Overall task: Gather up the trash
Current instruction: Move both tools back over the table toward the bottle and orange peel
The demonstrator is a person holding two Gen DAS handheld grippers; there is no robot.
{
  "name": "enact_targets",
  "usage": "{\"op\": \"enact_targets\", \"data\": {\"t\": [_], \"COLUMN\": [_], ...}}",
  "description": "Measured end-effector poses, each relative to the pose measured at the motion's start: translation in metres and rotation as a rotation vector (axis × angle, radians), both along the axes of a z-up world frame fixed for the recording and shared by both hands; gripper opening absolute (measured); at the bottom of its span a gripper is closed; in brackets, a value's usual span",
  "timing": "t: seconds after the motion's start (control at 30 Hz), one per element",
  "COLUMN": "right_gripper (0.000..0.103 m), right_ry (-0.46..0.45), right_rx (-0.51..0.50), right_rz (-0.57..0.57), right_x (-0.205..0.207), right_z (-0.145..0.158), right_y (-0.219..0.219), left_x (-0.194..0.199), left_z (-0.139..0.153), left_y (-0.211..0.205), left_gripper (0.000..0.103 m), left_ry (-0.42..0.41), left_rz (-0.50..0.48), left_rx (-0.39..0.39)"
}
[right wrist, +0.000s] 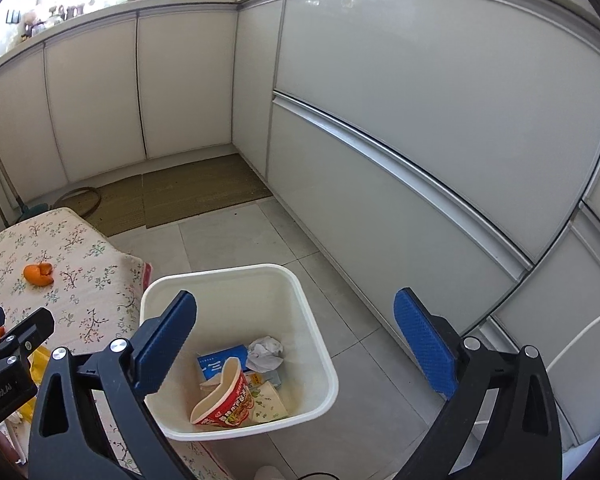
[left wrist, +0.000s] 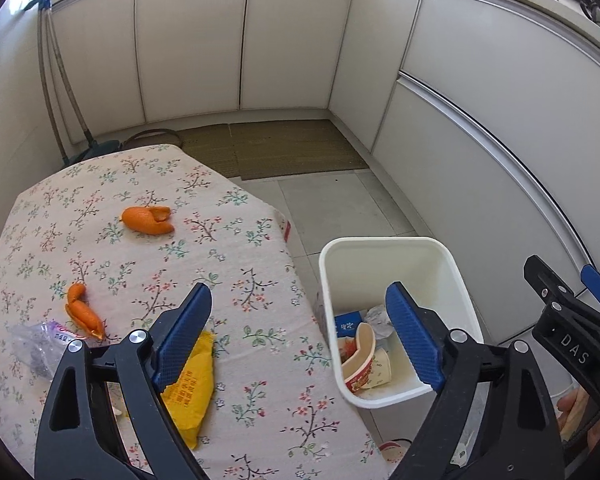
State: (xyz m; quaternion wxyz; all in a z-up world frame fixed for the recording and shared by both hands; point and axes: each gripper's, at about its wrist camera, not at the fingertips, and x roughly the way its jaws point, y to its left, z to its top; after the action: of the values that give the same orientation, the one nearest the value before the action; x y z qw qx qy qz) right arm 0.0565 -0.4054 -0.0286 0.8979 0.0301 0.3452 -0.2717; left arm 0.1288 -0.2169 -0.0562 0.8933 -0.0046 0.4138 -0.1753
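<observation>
A white trash bin [left wrist: 456, 280] stands on the floor beside the table; it also shows in the right wrist view [right wrist: 320, 340]. Inside lie a crushed red noodle cup [right wrist: 224, 400], a blue carton [right wrist: 220, 360] and crumpled paper [right wrist: 266, 354]. On the floral tablecloth [left wrist: 240, 280] lie a large orange peel [left wrist: 148, 220], a smaller peel [left wrist: 84, 312], a yellow wrapper [left wrist: 192, 392] and a clear plastic wrapper [left wrist: 40, 344]. My left gripper [left wrist: 300, 316] is open and empty, over the table edge and bin. My right gripper [right wrist: 296, 332] is open and empty above the bin.
White kitchen cabinets [right wrist: 380, 80] curve around the back and right. A brown mat [left wrist: 292, 148] lies on the tiled floor [right wrist: 240, 240]. A broom and dustpan [left wrist: 60, 100] lean in the far left corner. A white cable [right wrist: 580, 332] runs at the right.
</observation>
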Motion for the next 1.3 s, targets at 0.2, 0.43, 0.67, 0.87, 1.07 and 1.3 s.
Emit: {"op": "enact_targets", "data": {"t": [0.2, 0.43, 0.67, 0.87, 1.07, 1.3], "right_gripper": [0.096, 0.096, 0.096, 0.096, 0.096, 0.096], "right_ry": [0.016, 0.017, 0.023, 0.032, 0.040, 0.059], "right_rx": [-0.017, -0.050, -0.072, -0.074, -0.096, -0.104], "right_rz": [0.072, 0.178, 0.271, 0.331, 0.405, 0.519], "right_x": [0.022, 0.048, 0.070, 0.087, 0.101, 0.125], "right_z": [-0.004, -0.007, -0.012, -0.017, -0.024, -0.032], "right_y": [0.039, 0.099, 0.155, 0.192, 0.231, 0.274], "left_x": [0.010, 0.020, 0.027, 0.028, 0.029, 0.032], "left_z": [-0.002, -0.011, -0.016, -0.018, -0.023, -0.026], "left_y": [0.041, 0.099, 0.150, 0.190, 0.231, 0.275], "left_gripper": [0.085, 0.085, 0.085, 0.085, 0.085, 0.085], "left_ry": [0.014, 0.047, 0.083, 0.092, 0.123, 0.156], "left_rz": [0.067, 0.163, 0.248, 0.313, 0.383, 0.463], "left_rx": [-0.006, -0.014, -0.025, -0.019, -0.024, -0.047]}}
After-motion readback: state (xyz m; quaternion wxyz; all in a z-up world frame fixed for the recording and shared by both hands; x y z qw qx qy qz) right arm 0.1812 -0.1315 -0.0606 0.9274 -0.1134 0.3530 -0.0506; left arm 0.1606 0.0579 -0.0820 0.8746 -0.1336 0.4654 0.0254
